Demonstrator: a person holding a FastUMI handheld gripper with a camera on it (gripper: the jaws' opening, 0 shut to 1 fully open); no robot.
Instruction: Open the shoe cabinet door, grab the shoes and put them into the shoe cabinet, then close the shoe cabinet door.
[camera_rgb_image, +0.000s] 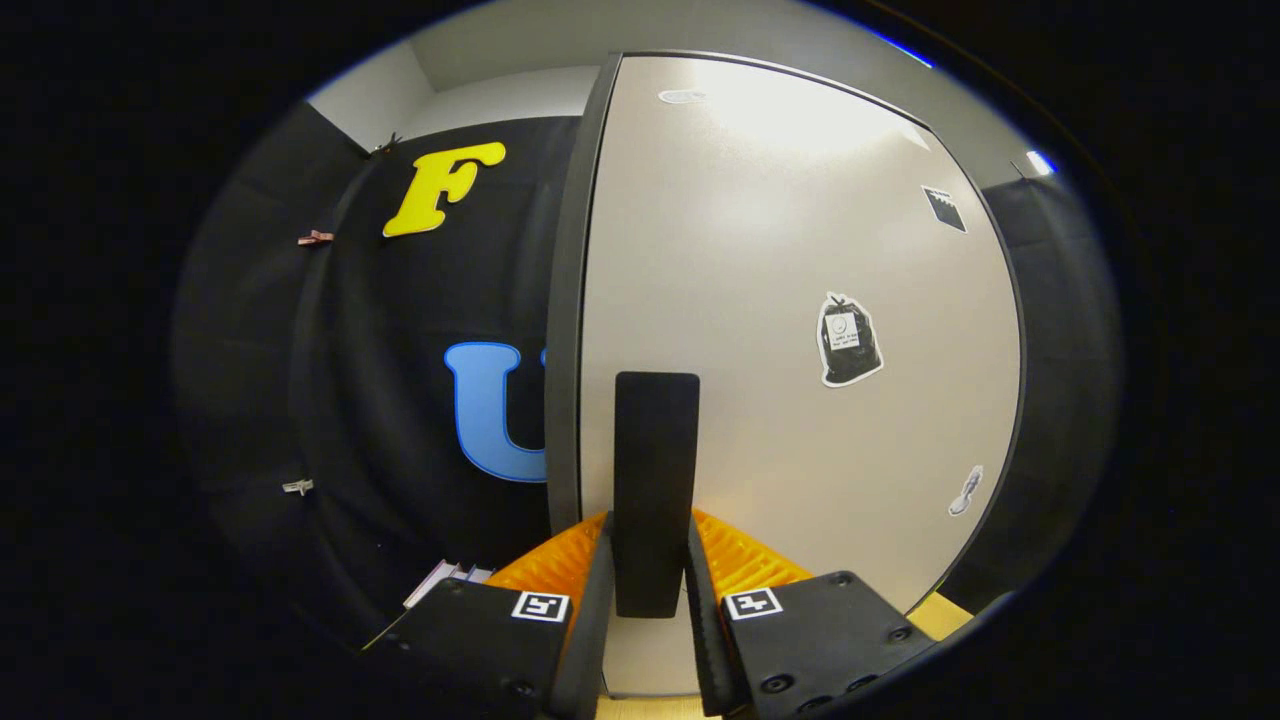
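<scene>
The shoe cabinet door (790, 330) stands right in front of the gripper (650, 590), a tall pale panel with a dark frame, and its upright black handle (655, 480) sits squarely between the 2 jaws. The jaws look closed in on the handle from both sides, so I judge them clenched on it, though the contact itself is tight against the pads and hard to confirm.

This looks like a door step of the task: either the pull that opens it or the last push that shuts it. From here I cannot tell which. The dark edge beside the black cloth wall (400, 380) may be the door's own thickness, hinting it is swung partly out, but the fisheye bend makes that uncertain. If opening, the next move calls for a steady pull along the hinge arc, grip kept firm so the handle does not slip.

No shoes are to be seen, and the cabinet's inside is hidden behind the panel. 2 stickers (850, 340) on the door are too small to make out.
</scene>
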